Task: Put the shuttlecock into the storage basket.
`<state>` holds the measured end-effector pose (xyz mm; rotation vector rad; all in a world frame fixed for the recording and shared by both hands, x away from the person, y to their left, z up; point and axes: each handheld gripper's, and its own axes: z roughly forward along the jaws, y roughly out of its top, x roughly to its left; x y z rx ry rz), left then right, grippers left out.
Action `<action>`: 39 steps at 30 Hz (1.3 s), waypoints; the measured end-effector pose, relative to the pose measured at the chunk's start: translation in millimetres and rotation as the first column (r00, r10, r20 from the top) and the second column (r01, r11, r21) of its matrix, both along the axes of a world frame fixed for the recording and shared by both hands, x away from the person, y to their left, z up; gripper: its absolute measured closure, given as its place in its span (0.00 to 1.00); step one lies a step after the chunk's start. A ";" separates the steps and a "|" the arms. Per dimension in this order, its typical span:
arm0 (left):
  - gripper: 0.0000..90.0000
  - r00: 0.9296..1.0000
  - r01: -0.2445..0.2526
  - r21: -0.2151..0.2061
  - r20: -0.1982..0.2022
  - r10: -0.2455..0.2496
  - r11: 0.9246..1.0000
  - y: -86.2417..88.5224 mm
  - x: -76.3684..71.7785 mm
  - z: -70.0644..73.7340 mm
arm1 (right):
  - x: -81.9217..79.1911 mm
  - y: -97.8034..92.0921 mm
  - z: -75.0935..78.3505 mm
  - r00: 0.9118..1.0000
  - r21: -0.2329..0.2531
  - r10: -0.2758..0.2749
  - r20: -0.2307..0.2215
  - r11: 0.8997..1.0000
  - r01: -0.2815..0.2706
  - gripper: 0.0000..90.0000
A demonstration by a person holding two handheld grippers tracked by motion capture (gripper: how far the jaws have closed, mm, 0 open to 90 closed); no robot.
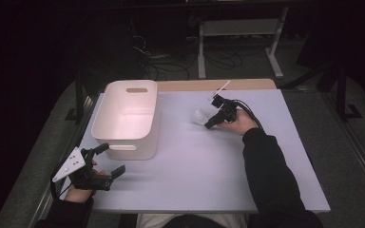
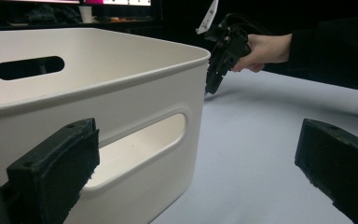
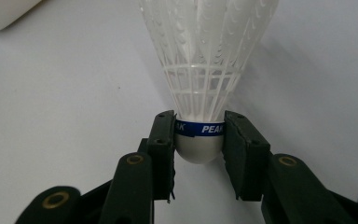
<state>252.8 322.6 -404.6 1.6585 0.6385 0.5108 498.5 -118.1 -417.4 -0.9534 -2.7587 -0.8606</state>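
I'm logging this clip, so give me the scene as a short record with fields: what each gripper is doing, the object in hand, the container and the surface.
right gripper: shut on the shuttlecock's base, out over the middle of the table
shuttlecock: white plastic skirt, blue band around a white cork
left gripper: open, holding nothing, beside the bin's near side
bin: white, with handle slots, nothing visible inside, at the table's left
table: pale grey top

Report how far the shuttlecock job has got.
Done: the right gripper is shut on the shuttlecock at its cork base. In hand: the grasp, out on the table. Left: carrying it, presumably to the white bin; the left gripper waits open beside it.
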 end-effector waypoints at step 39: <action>0.00 1.000 0.000 0.001 0.000 0.000 1.000 -0.2 -0.1 0.0 | -28.7 -1.9 68.1 0.992 0.056 0.033 0.123 0.998 -0.040 0.71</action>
